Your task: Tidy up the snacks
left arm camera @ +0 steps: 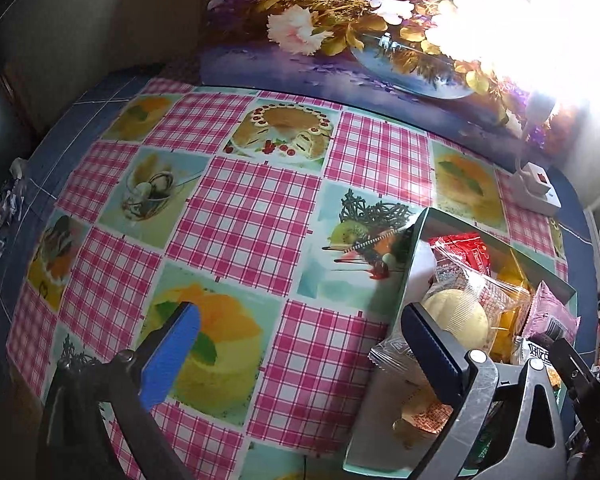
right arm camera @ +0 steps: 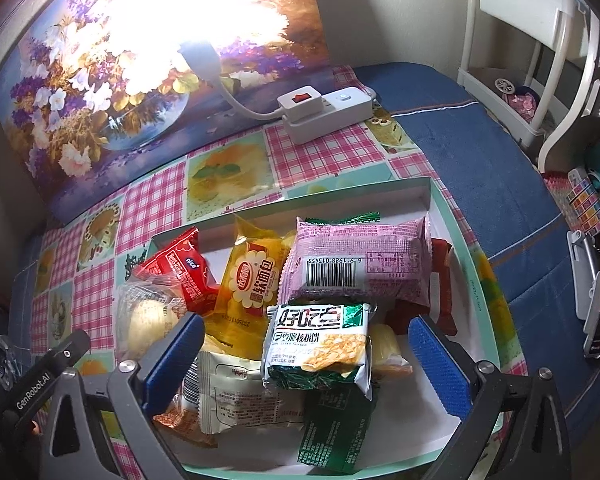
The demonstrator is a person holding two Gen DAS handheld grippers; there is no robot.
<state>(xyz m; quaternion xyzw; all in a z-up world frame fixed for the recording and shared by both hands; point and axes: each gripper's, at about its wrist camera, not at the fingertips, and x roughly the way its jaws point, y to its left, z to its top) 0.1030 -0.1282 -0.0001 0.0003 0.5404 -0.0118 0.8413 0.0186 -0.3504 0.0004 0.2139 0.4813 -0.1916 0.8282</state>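
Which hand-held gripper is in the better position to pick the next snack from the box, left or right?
Right, probably. The right hand-held gripper is open directly over the green-and-white snack pack in the box. The left hand-held gripper hangs open mostly over the tablecloth beside it.

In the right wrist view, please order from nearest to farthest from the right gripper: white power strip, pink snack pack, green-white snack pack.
From the right gripper:
1. Green-white snack pack, between the fingers.
2. Pink snack pack, just behind it in the box.
3. White power strip, on the table past the box.
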